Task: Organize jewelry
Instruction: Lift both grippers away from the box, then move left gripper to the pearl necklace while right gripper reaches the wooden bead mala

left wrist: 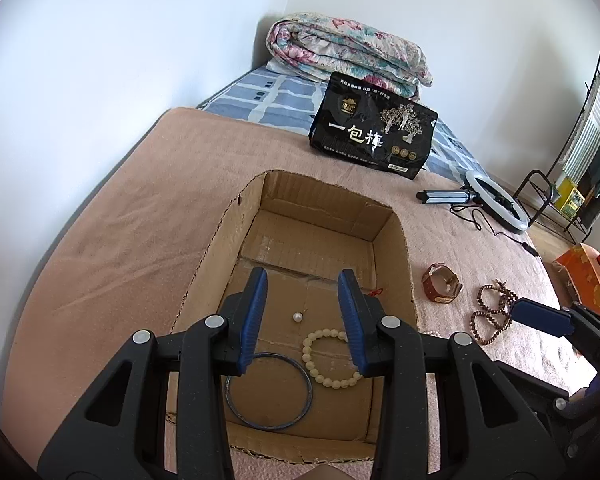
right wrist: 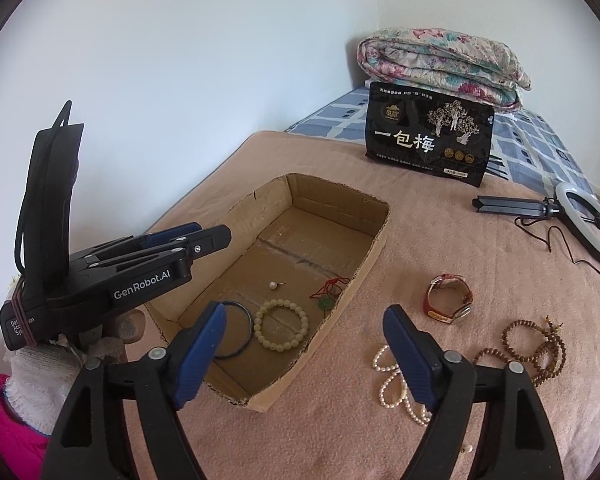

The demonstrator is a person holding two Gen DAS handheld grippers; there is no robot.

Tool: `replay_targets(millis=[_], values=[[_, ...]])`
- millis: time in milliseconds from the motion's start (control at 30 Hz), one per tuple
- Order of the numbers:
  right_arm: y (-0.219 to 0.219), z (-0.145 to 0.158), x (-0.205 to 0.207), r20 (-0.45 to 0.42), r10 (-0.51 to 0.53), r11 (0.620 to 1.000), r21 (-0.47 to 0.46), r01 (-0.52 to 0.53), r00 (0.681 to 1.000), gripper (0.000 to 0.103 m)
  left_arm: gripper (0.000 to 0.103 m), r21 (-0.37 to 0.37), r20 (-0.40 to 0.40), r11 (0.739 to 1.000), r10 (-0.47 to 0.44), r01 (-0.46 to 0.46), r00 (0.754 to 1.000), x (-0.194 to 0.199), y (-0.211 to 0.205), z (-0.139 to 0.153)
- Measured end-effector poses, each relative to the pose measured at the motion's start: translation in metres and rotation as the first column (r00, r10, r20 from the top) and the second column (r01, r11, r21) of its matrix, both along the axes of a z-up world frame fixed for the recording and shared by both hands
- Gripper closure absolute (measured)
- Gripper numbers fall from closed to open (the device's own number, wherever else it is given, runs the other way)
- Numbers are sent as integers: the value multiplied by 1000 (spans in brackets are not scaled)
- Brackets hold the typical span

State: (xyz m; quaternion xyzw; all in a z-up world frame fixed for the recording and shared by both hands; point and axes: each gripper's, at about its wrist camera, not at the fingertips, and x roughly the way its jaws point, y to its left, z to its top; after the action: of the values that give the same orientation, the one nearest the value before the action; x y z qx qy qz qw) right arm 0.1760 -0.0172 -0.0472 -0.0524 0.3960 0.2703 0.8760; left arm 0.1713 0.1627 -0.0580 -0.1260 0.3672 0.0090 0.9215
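Your cardboard box (right wrist: 374,240) holds four pieces.
Dark bangle (right wrist: 236,330) at 7, cream bracelet (right wrist: 284,324) centre, pearl (right wrist: 273,286) at 12, red cord (right wrist: 328,292) at 3; left gripper (left wrist: 302,292) and right gripper (right wrist: 306,332) fingers apart, empty.

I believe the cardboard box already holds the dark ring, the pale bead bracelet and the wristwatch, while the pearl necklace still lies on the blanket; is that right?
Not quite: the wristwatch is not in the cardboard box; it lies on the blanket to the box's right, as the right wrist view shows. The dark ring and pale bead bracelet are inside, and the pearl necklace lies on the blanket.
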Motion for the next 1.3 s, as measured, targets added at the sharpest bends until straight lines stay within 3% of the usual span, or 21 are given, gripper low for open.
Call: replay_targets(millis=[233, 367, 533, 600, 667, 833, 1067, 1300], values=[[-19, 4, -4, 15, -28, 1000, -14, 28, 999, 11, 66, 26, 29, 1000, -6, 5, 1000, -4, -11, 12], [-30, 8, -7, 28, -47, 999, -17, 47, 999, 11, 55, 42, 54, 999, -18, 16, 998, -8, -21, 20], [-45, 13, -11, 51, -75, 997, -27, 76, 996, 11, 53, 86, 85, 996, -42, 35, 995, -13, -38, 31], [-51, 15, -12, 61, -88, 995, -30, 90, 994, 10, 45, 101, 97, 994, -50, 40, 994, -15, -44, 34], [-58, 18, -14, 80, -104, 994, -32, 107, 991, 0, 41, 123, 121, 992, -54, 39, 991, -19, -53, 39], [-78, 25, -18, 118, -140, 989, -37, 145, 983, 0, 40, 150, 156, 987, -75, 51, 985, -25, -69, 49], [-107, 27, -21, 130, -189, 980, -43, 196, 973, 0, 24, 176, 203, 982, -104, 68, 974, -32, -93, 61], [-138, 27, -22, 143, -249, 966, -29, 255, 958, 0, 24, 178, 198, 979, -131, 96, 971, -30, -112, 60]])
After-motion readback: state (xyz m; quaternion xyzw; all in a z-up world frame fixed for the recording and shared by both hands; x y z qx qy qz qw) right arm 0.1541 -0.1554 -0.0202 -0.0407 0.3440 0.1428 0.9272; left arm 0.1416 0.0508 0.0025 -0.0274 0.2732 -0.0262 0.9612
